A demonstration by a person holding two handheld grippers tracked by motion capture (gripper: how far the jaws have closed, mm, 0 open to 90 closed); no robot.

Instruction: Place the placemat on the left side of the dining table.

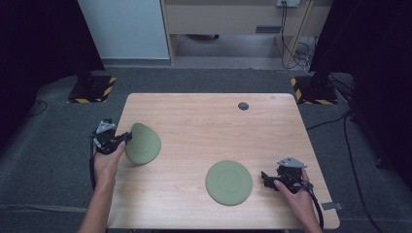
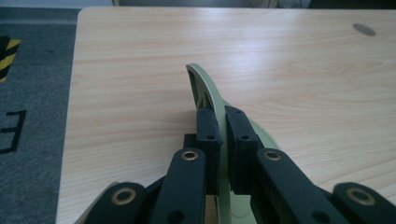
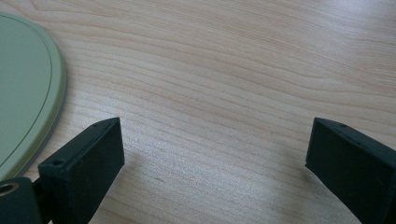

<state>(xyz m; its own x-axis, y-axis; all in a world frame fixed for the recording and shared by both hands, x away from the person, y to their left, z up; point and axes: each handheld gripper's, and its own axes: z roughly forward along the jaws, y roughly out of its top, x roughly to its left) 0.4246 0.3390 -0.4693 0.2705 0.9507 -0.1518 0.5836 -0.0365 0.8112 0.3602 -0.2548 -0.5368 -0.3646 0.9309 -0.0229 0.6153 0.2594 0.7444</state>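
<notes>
Green plate (image 1: 144,143) pinched at its rim by your left gripper (image 2: 223,140) — carried tilted above the table (image 1: 204,121). Right gripper (image 3: 212,163) spread, idle beside the flat plate (image 1: 228,182). Next, likely — lower gently before releasing.

Two green plates are counted on the wooden surface (image 1: 204,126): a tilted plate (image 1: 144,143) to the left of the flat plate (image 1: 228,182). Two tongs are counted, the left tongs (image 1: 127,136) and the right tongs (image 1: 265,178), either side of the flat plate. One dark round spot (image 1: 243,106) is seen beyond the flat plate.
</notes>
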